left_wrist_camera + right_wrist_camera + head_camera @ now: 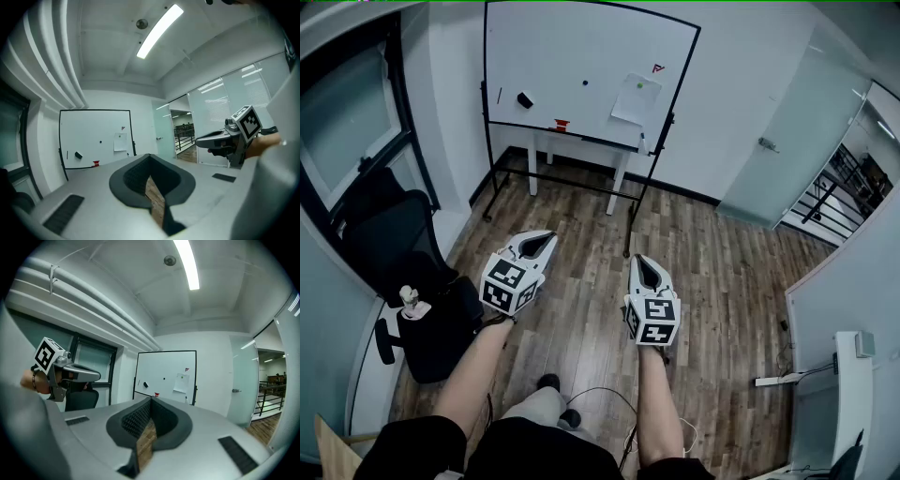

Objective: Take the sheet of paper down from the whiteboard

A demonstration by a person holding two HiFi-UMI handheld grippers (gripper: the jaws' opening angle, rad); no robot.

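Left gripper point(546, 239) and right gripper point(642, 262): my jaws are closed, empty. Sheet of paper point(637, 99) hangs near whiteboard's point(572, 56) right edge.

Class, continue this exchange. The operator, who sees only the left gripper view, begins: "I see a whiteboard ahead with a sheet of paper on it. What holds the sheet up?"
Observer: In the head view, a green magnet pins the top of the sheet of paper.
Operator: What is under the whiteboard?
Observer: The legs of a white table show below the whiteboard.
Operator: Is anything off to my left?
Observer: A black office chair stands by the window.
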